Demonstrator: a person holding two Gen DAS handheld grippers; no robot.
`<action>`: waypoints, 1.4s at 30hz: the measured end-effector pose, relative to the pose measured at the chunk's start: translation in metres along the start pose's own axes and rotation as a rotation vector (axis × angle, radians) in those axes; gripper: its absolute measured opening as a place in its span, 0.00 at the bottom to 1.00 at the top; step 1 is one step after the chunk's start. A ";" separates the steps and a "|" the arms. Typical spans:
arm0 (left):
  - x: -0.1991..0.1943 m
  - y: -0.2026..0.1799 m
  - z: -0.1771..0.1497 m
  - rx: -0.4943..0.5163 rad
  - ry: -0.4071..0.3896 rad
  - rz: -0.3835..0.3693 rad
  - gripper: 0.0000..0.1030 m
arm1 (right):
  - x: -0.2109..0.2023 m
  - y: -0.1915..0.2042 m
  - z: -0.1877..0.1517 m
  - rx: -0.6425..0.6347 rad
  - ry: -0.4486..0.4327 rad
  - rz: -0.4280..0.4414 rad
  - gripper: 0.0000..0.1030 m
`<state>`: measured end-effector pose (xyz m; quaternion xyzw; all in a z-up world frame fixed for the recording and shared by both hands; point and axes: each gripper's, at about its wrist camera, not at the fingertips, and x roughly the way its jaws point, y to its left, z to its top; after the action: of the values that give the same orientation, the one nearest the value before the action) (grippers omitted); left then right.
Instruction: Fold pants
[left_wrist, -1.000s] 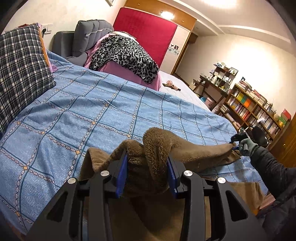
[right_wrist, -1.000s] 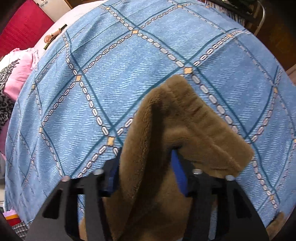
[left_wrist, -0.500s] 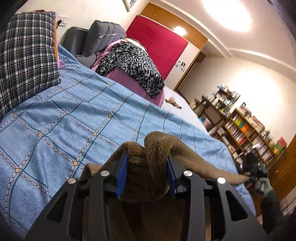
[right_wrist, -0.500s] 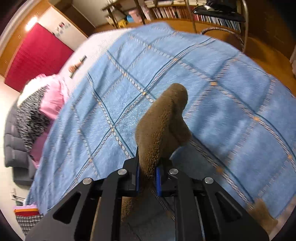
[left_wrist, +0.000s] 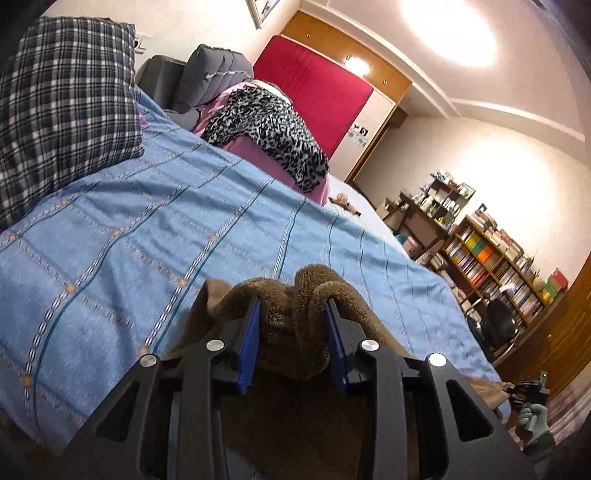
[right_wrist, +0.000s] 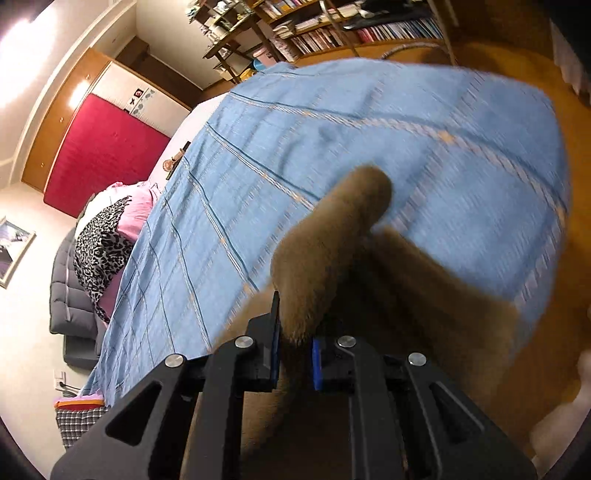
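The brown fleece pants (left_wrist: 295, 325) are held off the blue bedspread (left_wrist: 155, 229) by both tongs, at the near edge of the bed. In the left wrist view the left gripper (left_wrist: 291, 332) is clamped on a thick bunch of the fabric; the jaws stand fairly wide apart only because so much fleece is packed between them, and folds spill over both blue pads (left_wrist: 248, 347). In the right wrist view the right gripper (right_wrist: 294, 350) is closed narrowly on a thinner strip of the same pants (right_wrist: 332, 236), a rounded lobe of which sticks up past the jaws over the bedspread (right_wrist: 332, 122). That view is blurred, so fine detail of the cloth cannot be read. The right gripper is also seen small at the lower right of the left wrist view (left_wrist: 530, 389), with a gloved hand (left_wrist: 532, 421) below it and the pants stretched towards it.

No finished fold can be seen: the garment is bunched and hanging, not laid flat. The task is judged to be at an early stage, with the pants picked up and spread between two hold points. Laying them out on the bedspread, bringing one leg over the other and folding the length are judged to remain. The plaid pillow (left_wrist: 62, 107) and leopard-print blanket (left_wrist: 269, 129) lie well apart from the pants, farther up the bedspread
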<state>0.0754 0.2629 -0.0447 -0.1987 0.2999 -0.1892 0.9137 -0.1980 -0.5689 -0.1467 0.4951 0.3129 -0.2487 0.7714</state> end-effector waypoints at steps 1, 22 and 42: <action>-0.002 0.001 -0.005 0.007 0.006 0.003 0.32 | -0.004 -0.009 -0.008 0.010 -0.001 -0.001 0.12; -0.023 0.058 -0.044 -0.341 0.148 -0.051 0.85 | 0.020 -0.055 -0.018 0.111 -0.018 0.151 0.60; 0.074 0.041 -0.057 -0.557 0.329 0.069 0.44 | 0.032 -0.030 -0.006 -0.048 -0.056 0.067 0.13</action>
<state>0.1044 0.2495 -0.1414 -0.3973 0.4903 -0.0982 0.7695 -0.1979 -0.5775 -0.1901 0.4796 0.2803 -0.2290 0.7993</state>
